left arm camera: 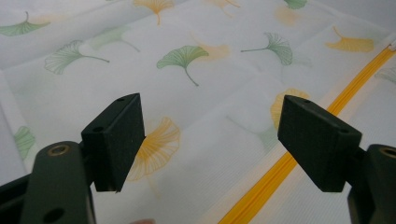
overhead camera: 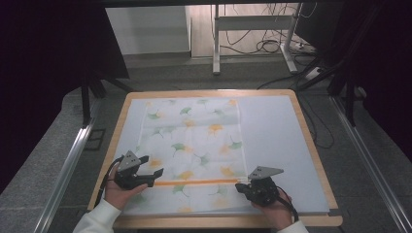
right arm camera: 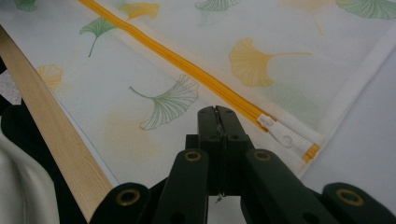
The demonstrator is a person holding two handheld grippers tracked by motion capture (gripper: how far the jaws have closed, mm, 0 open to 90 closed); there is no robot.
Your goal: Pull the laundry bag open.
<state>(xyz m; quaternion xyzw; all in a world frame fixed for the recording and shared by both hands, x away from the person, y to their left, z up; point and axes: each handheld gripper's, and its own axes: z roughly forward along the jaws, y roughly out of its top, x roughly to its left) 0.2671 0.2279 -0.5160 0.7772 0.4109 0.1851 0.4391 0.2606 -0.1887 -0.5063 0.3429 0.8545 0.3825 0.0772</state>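
The table (overhead camera: 316,145) has a light wooden rim with rounded corners; a pale sheet (overhead camera: 277,141) covers most of its top. In the right gripper view, the wooden edge (right arm camera: 56,140) runs diagonally along the left side. The table stands on grey carpeted floor (overhead camera: 43,160). Metal rails (overhead camera: 68,165) flank it on the left and on the right (overhead camera: 374,165). Beyond the far edge stands a white desk frame (overhead camera: 252,29) with two legs. Black cables (overhead camera: 265,46) lie coiled on the floor beneath it; another cable (overhead camera: 323,131) trails near the table's right side. Dark panels (overhead camera: 43,58) stand at far left and far right.
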